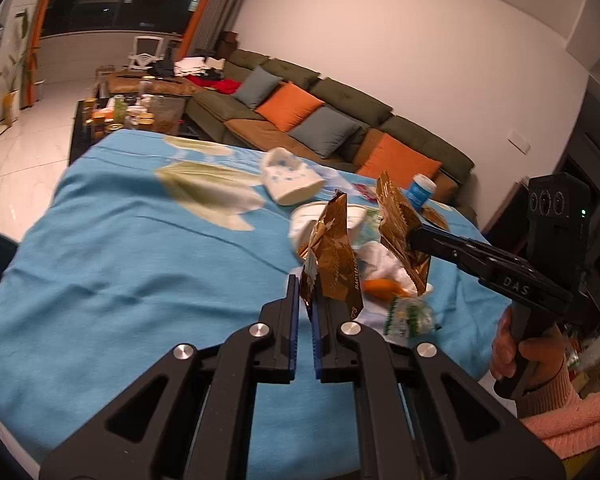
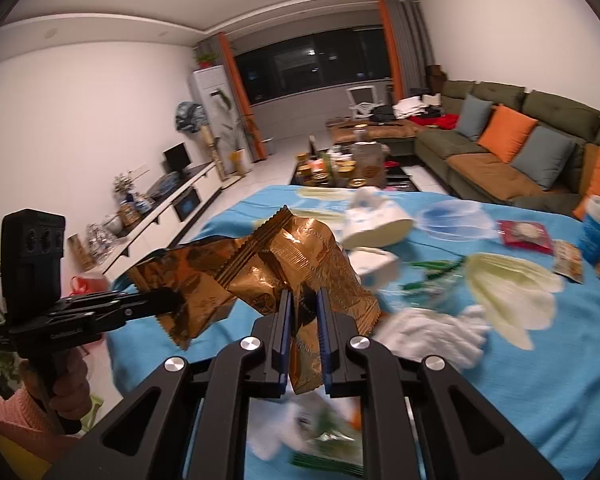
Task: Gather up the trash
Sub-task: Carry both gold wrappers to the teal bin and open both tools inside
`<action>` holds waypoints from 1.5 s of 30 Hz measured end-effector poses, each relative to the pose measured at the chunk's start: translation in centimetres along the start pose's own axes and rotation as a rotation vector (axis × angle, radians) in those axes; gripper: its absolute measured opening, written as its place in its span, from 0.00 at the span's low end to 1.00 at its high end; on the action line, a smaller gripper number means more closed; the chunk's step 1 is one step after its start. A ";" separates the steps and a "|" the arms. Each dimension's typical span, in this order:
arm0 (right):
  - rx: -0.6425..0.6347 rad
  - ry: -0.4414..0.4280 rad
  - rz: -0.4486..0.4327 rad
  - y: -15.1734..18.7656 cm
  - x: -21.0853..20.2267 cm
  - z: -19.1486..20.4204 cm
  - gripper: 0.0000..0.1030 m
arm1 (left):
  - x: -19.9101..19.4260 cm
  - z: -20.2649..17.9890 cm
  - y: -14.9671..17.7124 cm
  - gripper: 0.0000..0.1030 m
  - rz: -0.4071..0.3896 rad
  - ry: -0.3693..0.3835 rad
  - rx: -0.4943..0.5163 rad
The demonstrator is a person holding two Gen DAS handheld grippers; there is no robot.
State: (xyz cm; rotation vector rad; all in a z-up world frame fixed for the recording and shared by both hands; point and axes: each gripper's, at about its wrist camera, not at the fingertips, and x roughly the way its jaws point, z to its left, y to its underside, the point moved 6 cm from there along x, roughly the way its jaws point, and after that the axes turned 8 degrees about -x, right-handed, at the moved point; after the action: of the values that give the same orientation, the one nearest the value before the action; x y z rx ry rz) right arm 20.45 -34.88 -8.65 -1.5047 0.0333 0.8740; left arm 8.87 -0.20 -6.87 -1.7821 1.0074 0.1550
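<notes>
Left wrist view: the left gripper (image 1: 305, 300) fills the lower middle of the frame, its jaws drawn narrow and pinching the lower edge of a gold foil wrapper (image 1: 334, 256) that stands up from them above the blue cloth (image 1: 140, 264) covering the counter. At the right of the frame the right gripper (image 1: 414, 238) reaches in from the right edge, carried by a hand (image 1: 528, 356) with a pink knitted sleeve (image 1: 572, 416); its jaws are closed on a second gold wrapper (image 1: 400, 232), held clear of the cloth. Below and between the two wrappers lies a pile of trash: white paper, an orange scrap (image 1: 382, 288) and a green-printed clear bag (image 1: 410, 314). Further back on the cloth sit a white printed pack (image 1: 290, 182) and a blue can (image 1: 420, 192). A green sofa (image 1: 340, 96) with orange and grey cushions runs along the wall in the upper right.

Right wrist view: the right gripper (image 2: 304, 312) sits at lower centre, jaws narrow and clamped on the crumpled gold wrapper (image 2: 320, 268), which rises above them toward mid-frame. At the left, the left gripper (image 2: 172, 302) holds the other gold wrapper (image 2: 192, 292) over the edge of the cloth. On the cloth to the right are a white glove (image 2: 436, 332), a clear plastic lid (image 2: 454, 216), a red packet (image 2: 526, 234) and the blue can (image 2: 598, 228) near the right edge. Blurred trash lies under the gripper at the bottom of the frame.
</notes>
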 end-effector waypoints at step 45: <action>-0.266 -0.446 0.103 -6.3 14.3 20.3 0.11 | -16.9 19.6 -1.2 0.06 -0.283 -0.455 -0.311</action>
State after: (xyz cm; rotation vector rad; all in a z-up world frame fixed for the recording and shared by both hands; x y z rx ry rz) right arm 23.83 -9.48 -8.27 -1.5287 -0.3467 1.3212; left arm 5.56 25.43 -5.95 -2.0242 0.4160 0.5363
